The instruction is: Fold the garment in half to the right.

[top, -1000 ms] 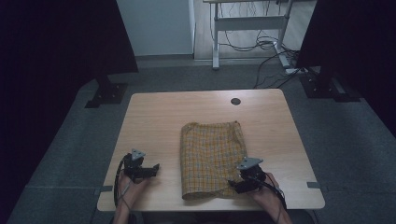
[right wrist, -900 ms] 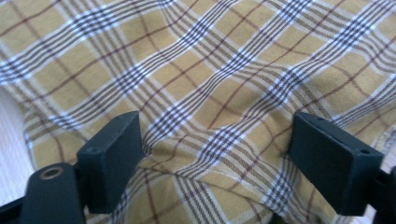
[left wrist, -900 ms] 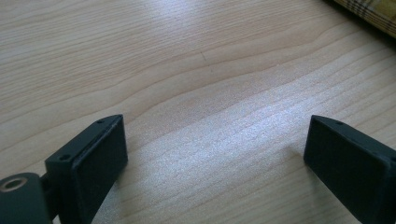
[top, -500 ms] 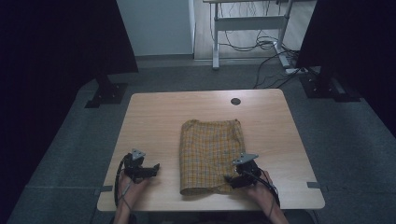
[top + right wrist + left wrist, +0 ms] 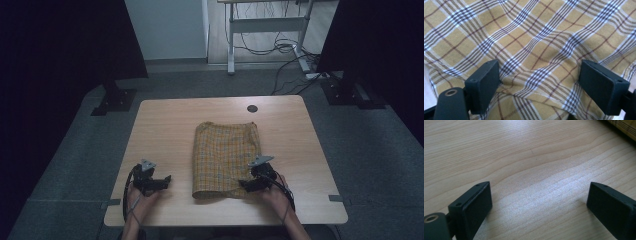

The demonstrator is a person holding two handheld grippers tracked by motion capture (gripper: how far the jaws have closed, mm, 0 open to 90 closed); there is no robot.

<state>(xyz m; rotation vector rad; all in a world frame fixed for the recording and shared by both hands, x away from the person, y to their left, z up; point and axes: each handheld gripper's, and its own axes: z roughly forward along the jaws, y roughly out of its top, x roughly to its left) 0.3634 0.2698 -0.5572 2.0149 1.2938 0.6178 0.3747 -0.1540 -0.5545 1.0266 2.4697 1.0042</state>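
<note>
Plaid woven cloth (image 5: 541,50) rumpled beneath wide-open right gripper (image 5: 539,82); left gripper (image 5: 539,202) open, empty.

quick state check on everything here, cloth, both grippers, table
plaid cloth: folded, lying flat on the table, a few wrinkles
left gripper: open, nothing between its jaws, over bare wood
right gripper: open, jaws over the cloth's near right corner
table: level, wooden
</note>
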